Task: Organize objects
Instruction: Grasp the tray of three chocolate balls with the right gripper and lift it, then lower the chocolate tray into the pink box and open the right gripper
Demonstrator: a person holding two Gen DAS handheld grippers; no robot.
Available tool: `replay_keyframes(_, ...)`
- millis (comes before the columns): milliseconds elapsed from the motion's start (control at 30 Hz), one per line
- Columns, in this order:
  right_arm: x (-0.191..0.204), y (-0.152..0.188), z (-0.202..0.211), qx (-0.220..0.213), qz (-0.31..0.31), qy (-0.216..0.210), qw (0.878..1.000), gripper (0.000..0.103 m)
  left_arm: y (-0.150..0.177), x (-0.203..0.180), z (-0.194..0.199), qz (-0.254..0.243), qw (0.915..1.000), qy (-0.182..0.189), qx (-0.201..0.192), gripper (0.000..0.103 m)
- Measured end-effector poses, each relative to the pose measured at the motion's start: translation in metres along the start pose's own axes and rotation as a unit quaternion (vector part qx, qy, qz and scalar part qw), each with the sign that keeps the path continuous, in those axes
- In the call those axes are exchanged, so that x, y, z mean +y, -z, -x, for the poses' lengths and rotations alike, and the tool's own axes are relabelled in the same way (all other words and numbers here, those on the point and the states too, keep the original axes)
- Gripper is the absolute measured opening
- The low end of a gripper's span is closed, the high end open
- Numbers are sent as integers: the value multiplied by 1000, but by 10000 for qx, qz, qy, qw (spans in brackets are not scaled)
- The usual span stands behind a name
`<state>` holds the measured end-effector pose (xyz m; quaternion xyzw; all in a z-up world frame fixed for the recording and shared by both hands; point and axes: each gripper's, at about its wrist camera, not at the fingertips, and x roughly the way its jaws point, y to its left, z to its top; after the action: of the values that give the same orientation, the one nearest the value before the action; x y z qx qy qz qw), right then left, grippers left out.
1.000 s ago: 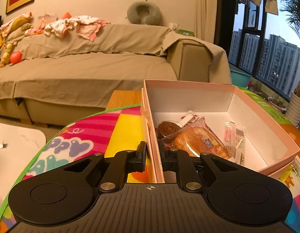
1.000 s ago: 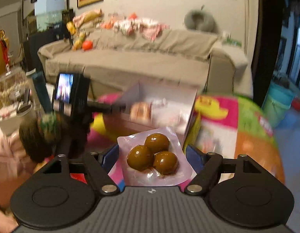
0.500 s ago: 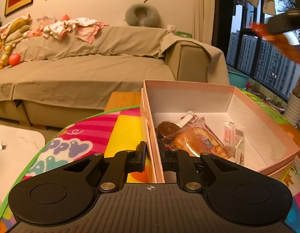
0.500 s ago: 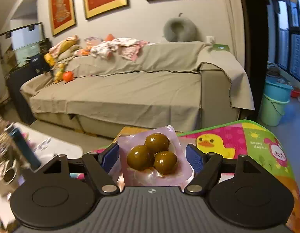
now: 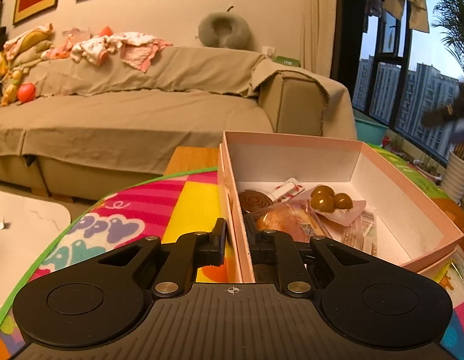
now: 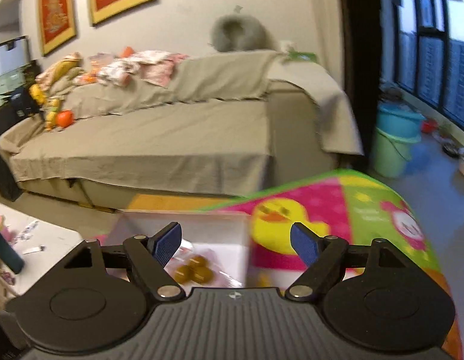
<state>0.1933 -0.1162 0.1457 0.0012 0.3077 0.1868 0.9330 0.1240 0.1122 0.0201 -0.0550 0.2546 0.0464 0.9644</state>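
A pink cardboard box [image 5: 409, 186] stands on the colourful mat. My left gripper [image 5: 236, 237] is shut on the box's left wall. Inside lie a packet of three brown balls [image 5: 331, 202], a wrapped bread [image 5: 287, 225], a spiral coil [image 5: 256, 199] and small packets. My right gripper [image 6: 236, 241] is open and empty above the box [image 6: 184, 225]. The packet of brown balls [image 6: 193, 270] shows below it, inside the box.
A play mat [image 5: 136, 210] with a duck print [image 6: 286, 225] covers the table. A covered sofa [image 5: 136, 114] with clothes stands behind. Buckets [image 6: 395, 147] stand by the window. A white table [image 5: 25, 225] is at the left.
My right gripper opened and let go of the packet of brown balls, which now lies in the box. The left gripper has kept its hold on the box wall.
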Motion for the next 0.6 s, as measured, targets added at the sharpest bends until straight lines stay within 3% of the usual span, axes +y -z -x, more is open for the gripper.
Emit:
replay_keyframes(133, -39, 16, -16, 376, -410, 285, 9980, 77, 3, 0, 1, 22, 10000, -2, -77, 15)
replay_keyframes(233, -55, 28, -43, 834, -500, 476, 9941, 31, 3, 1, 1, 34, 10000, -2, -77, 15)
replay_keyframes(400, -66, 30, -90, 1159, -866, 388, 9887, 29, 1, 1, 0, -112, 9999, 13, 22, 15)
replay_keyframes(600, -63, 21, -121, 1464, -1192, -287, 9816, 29, -3, 3, -3, -146, 9996, 106, 219, 16)
